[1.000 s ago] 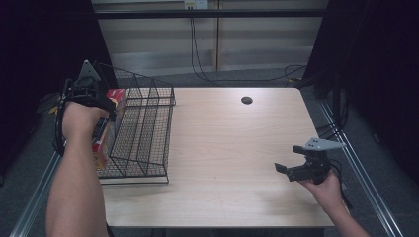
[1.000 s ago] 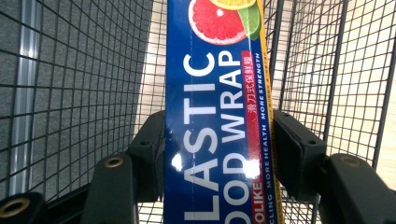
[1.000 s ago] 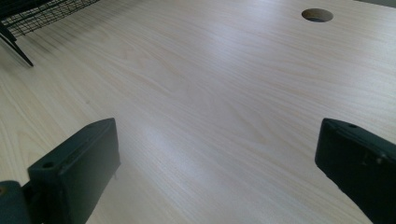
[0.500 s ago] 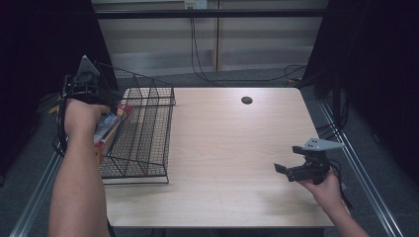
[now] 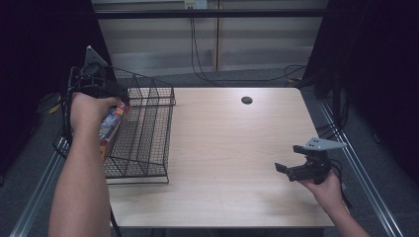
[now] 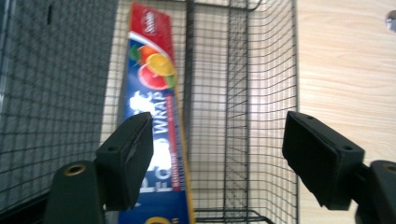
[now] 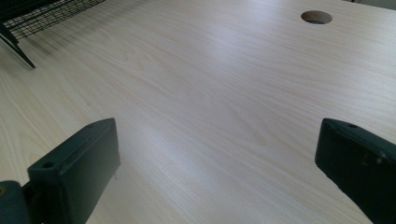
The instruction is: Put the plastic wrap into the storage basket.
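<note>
At the table's left edge, inside the black wire basket (image 5: 148, 133): a long, narrow box of food wrap (image 6: 154, 135), lying in the leftmost compartment against the basket's left wall. Blue over most of its face, red band at the far end with a small white brand mark, then a picture of an orange slice, a pink citrus half and green leaves. White capital letters "FOOD WRAP" running lengthwise, a red strip and a thin yellow edge along the right side, part of a yellow mark at the near end. Seen from above as a colourful strip (image 5: 109, 126), half hidden behind the left hand (image 5: 89, 111).

Left gripper (image 6: 217, 154) held over the basket, looking down its length; jaws just opened and now well apart, nothing pinched between them. Left pad (image 6: 133, 151) overlapping the box's face in the left gripper view, without pressing on it; right pad over the next wire compartment and the basket's right wall. Box released, resting in the basket on its own.

Right gripper (image 7: 217, 163) near the table's right front, over bare light wood (image 7: 210, 93), jaws spread wide and empty. Round cable hole (image 5: 246, 100) toward the far edge, well apart from both.
</note>
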`<state>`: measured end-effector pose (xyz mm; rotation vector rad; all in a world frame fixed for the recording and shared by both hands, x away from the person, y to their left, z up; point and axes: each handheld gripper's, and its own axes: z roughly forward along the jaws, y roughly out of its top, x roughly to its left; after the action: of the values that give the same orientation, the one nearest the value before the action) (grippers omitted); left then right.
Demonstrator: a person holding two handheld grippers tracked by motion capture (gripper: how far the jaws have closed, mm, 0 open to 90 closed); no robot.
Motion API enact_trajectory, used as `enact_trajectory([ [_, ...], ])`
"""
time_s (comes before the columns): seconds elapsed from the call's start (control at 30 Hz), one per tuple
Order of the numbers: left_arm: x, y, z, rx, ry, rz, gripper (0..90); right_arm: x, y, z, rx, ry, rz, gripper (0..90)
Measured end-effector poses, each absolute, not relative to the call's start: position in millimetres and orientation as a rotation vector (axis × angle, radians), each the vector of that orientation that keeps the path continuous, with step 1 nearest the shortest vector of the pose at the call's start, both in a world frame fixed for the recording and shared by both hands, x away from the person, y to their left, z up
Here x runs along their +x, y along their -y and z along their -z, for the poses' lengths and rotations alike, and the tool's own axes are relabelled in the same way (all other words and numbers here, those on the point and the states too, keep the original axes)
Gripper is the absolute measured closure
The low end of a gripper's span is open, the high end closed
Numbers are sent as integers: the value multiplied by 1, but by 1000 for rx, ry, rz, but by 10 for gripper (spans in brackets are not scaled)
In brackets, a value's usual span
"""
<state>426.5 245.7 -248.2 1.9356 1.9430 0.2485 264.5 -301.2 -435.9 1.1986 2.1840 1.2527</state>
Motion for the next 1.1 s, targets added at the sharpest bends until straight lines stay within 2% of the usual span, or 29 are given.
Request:
enact_trajectory([
  [0.6, 418, -201, 253, 1956, -1735, -217, 162, 264, 299, 435, 1190, -2181, -1254, 0],
  [1.1, 413, -170, 265, 1992, -1597, -153, 151, 263, 299, 434, 1184, -2186, -1255, 0],
])
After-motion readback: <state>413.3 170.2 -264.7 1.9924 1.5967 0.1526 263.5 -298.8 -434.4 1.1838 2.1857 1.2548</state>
